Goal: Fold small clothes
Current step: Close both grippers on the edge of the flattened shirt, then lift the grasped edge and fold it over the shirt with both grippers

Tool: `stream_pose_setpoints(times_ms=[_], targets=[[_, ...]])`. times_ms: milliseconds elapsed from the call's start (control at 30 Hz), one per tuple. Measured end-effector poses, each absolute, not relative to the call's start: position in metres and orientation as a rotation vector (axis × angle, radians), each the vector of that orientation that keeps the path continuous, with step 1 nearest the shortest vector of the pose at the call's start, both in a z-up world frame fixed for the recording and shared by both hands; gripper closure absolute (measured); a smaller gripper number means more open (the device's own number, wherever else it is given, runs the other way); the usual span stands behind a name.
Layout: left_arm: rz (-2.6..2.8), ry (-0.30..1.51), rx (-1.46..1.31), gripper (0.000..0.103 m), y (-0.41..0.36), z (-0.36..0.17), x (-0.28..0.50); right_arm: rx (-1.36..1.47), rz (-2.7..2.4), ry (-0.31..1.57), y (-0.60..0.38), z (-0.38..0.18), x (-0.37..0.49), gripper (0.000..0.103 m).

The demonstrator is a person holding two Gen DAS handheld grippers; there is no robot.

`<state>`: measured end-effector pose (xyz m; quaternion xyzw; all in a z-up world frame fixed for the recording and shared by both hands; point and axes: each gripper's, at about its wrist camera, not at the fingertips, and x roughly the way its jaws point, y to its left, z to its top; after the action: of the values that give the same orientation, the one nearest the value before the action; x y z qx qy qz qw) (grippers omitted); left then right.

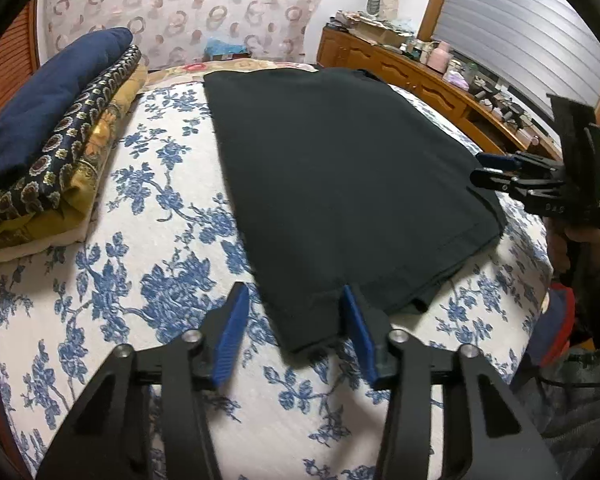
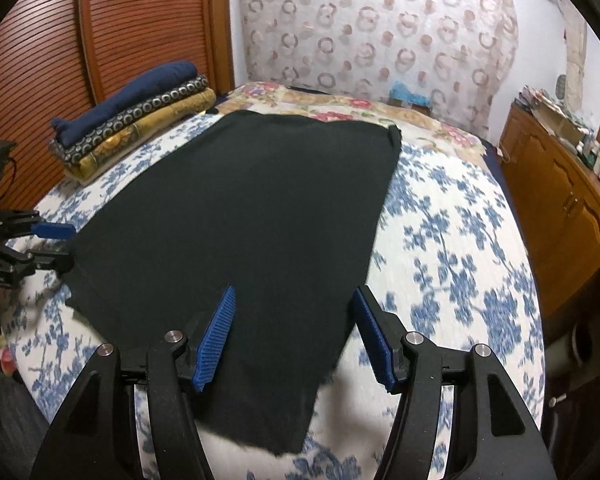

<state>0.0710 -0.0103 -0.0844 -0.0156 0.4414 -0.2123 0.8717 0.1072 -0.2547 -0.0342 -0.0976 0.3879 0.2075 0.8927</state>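
Plainly, the black garment (image 1: 340, 184) lies flat on the blue-flowered bed (image 1: 160, 280), with the left hand-held gripper (image 1: 296, 320) apart at its near hem corner and the right hand-held gripper (image 2: 296, 320) apart, straddling its other near corner, neither clamping cloth. If either closes too shallow or catches only the top layer, I judge the hem could slip and the fold come out crooked, or the bedcover be pinched too. No brand, label or writing is readable.
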Motion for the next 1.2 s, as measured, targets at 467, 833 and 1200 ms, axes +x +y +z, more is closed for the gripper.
stream_pose_setpoints(times_ms=[467,833,1200], targets=[[-0.460,0.923,-0.032,0.076,-0.013,-0.083,0.070,-0.128,0.435,0.912,-0.266,-0.057,0.083,0.040],[-0.477,0.882,-0.033,0.096,-0.016,-0.071,0.069,-0.110,0.531,0.902,-0.254,-0.058,0.074,0.092],[-0.472,0.714,-0.103,0.096,-0.017,-0.016,0.117,-0.009,0.602,0.733,-0.268,0.001,0.101,0.098]])
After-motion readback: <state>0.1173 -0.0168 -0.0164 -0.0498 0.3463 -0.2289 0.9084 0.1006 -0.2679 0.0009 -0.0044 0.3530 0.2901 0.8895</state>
